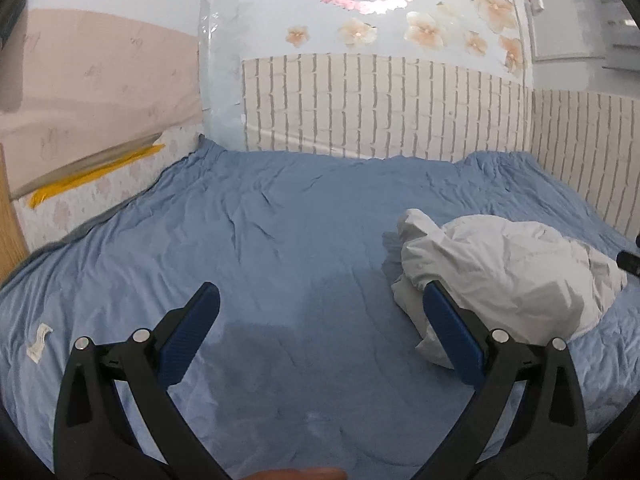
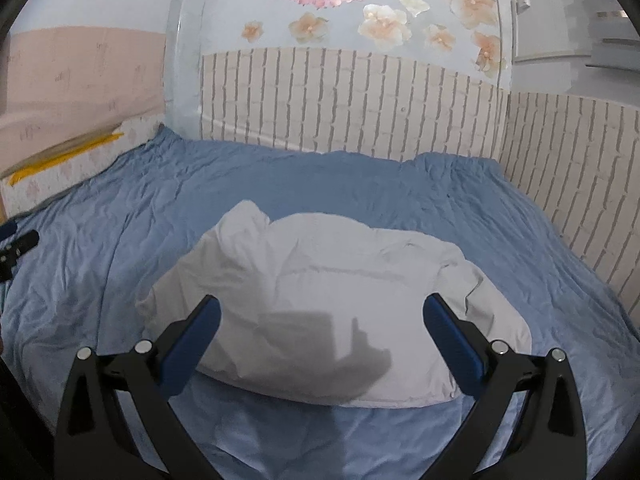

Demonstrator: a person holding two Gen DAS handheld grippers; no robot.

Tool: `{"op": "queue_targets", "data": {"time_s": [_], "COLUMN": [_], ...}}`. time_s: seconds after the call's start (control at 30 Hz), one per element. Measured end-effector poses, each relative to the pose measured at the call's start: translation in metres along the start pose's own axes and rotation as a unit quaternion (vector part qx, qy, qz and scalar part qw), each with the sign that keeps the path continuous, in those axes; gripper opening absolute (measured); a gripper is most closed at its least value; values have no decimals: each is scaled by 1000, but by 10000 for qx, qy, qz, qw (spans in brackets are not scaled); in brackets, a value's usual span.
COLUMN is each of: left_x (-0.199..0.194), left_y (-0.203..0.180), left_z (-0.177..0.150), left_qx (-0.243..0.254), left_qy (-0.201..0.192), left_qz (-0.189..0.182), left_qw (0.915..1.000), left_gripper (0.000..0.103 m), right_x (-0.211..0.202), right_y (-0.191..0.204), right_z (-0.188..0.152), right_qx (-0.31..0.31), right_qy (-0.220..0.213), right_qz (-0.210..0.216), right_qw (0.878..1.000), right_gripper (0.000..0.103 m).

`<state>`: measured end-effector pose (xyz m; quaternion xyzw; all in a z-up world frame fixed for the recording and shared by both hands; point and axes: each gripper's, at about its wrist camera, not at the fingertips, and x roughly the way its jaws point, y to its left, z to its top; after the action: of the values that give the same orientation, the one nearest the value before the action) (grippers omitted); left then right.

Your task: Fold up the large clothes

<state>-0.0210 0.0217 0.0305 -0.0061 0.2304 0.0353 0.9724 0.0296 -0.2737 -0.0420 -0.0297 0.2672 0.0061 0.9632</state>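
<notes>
Left wrist view: left gripper above the blue sheet, fingers wide apart, empty; crumpled white garment lies to its right on the bed. Right wrist view: right gripper over the garment, fingers spread, holding nothing. Gripper shadow falls on the cloth. Brick-pattern wall behind.
</notes>
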Motion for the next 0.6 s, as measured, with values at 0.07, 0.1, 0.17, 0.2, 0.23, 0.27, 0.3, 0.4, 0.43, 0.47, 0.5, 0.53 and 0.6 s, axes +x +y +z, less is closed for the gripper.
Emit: {"op": "queue_targets", "data": {"time_s": [0.07, 0.1, 0.17, 0.2, 0.23, 0.27, 0.3, 0.4, 0.43, 0.47, 0.5, 0.53, 0.6], "left_x": [1, 3, 3, 3, 2, 1, 1, 6, 8, 11, 13, 14, 14], "left_y": [4, 5, 7, 8, 9, 10, 12, 23, 25, 31, 35, 41, 45], "left_z": [0, -1, -1, -1, -2, -2, -3, -5, -6, -7, -8, -8, -11], "left_qx": [-114, -173, -240, -251, -262, -281, -305, -547, -631, -775, -896, -1037, -1188], "left_qy": [93, 137, 156, 144, 124, 101, 93, 223, 276, 349, 396, 440, 447], "left_qz": [-36, -68, -39, -5, 41, 117, 165, 238, 251, 265, 278, 286, 279], "left_qw": [9999, 9997, 9996, 9996, 9996, 9995, 9994, 9980, 9973, 9960, 9948, 9932, 9915], "left_gripper": [100, 100, 100, 100, 100, 100, 100, 100, 100, 100, 100, 100, 100], "right_x": [0, 0, 0, 0, -1, -1, 0, -4, -7, -9, -12, -14, -17], "right_y": [-2, -3, -7, -8, -9, -11, -10, -4, -3, -2, -3, -3, -8], "right_z": [0, -1, -1, -1, -1, -1, -1, -1, 0, 0, 1, 2, 3], "right_qx": [8, 25, 119, 155, 204, 230, 227, 96, 51, 34, 47, 73, 172], "right_qy": [40, 61, 115, 118, 123, 150, 193, 172, 128, 92, 41, 14, -30], "right_qz": [4, 17, 61, 84, 109, 143, 173, 174, 176, 184, 193, 196, 210], "right_qw": [10000, 10000, 9998, 9998, 9997, 9995, 9994, 9997, 9997, 9998, 9998, 9998, 9996], "right_gripper": [101, 101, 101, 101, 101, 101, 101, 101, 101, 101, 101, 101, 101]}}
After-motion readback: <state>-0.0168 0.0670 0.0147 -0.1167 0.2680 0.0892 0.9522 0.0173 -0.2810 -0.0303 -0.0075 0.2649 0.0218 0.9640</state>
